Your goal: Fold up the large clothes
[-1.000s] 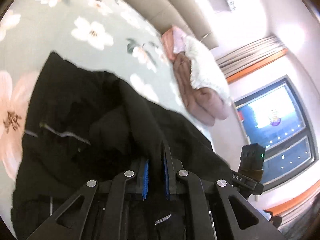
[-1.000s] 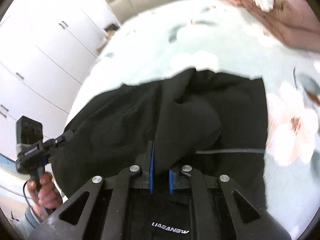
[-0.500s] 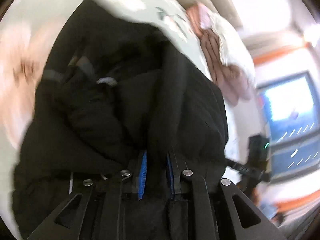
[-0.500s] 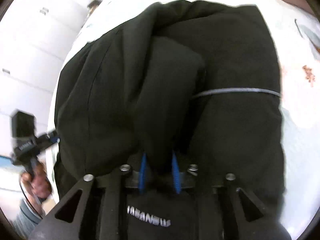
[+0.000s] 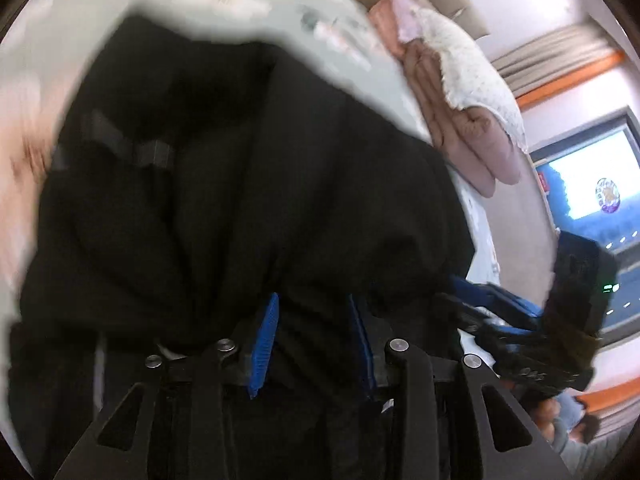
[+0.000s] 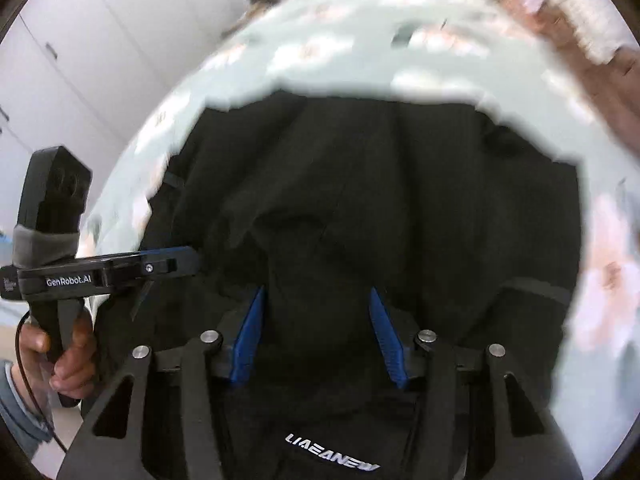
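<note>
A large black jacket (image 5: 224, 184) lies bunched on the floral bedsheet (image 5: 208, 0). It also fills the right wrist view (image 6: 380, 200), with white lettering near its bottom edge. My left gripper (image 5: 314, 300) is open, its blue pads apart with black fabric lying between them. My right gripper (image 6: 318, 294) is open wide over the jacket, fabric between the pads. The right gripper also shows in the left wrist view (image 5: 500, 312) at the jacket's right edge. The left gripper shows in the right wrist view (image 6: 120, 268) at the jacket's left edge.
A pile of pink and white bedding (image 5: 460, 92) lies at the far right of the bed, seen also in the right wrist view (image 6: 568, 8). White wardrobes (image 6: 80, 60) stand to the left. A window (image 5: 592, 184) is at the right.
Both grippers have opened, from shut on the jacket fabric to pads apart. The jacket has been folded over and now lies bunched below them. Both views are blurred by motion.
</note>
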A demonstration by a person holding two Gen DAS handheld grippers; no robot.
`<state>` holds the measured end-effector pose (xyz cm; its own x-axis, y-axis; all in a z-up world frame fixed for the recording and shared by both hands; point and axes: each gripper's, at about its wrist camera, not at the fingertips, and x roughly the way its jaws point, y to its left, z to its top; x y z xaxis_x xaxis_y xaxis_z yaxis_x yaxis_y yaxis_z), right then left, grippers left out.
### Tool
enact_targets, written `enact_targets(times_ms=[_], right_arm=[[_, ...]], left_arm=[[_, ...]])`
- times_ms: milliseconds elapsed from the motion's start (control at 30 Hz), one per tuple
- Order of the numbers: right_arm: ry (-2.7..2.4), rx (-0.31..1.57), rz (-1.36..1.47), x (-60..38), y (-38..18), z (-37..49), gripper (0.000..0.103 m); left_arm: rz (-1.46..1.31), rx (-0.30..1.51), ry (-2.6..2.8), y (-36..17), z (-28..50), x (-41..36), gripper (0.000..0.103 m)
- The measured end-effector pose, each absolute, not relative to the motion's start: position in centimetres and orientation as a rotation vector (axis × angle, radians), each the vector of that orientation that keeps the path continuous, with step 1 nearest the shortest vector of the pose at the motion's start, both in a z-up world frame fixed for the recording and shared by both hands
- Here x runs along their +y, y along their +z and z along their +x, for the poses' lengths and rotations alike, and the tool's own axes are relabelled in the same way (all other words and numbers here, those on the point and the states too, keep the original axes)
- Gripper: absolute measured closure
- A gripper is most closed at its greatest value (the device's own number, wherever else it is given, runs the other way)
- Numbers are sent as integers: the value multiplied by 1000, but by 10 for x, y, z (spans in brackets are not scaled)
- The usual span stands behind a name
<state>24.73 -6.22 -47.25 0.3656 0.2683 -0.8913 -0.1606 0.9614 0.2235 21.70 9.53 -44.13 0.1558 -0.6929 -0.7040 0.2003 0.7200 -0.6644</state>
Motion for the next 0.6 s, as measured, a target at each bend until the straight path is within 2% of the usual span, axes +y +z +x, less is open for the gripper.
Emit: enact_targets(times_ms=[100, 267, 400, 500, 600], right_arm=[[261, 1117, 51, -58, -496, 236, 47], [199, 1103, -42, -44, -496, 229, 46], [193, 1144, 14, -50, -478, 211, 46], [159, 1158, 77, -67, -467, 175, 44], [74, 1220, 102, -81, -479, 143, 43]], left_arm=[[-492, 1246, -678, -449, 213, 98, 70], [-444, 1231, -641, -449, 211, 94, 70], [-363, 1244, -623, -419, 195, 90, 70], [-300, 1238, -603, -404, 167, 114, 70], [-333, 1264, -540, -405, 147, 149, 70]])
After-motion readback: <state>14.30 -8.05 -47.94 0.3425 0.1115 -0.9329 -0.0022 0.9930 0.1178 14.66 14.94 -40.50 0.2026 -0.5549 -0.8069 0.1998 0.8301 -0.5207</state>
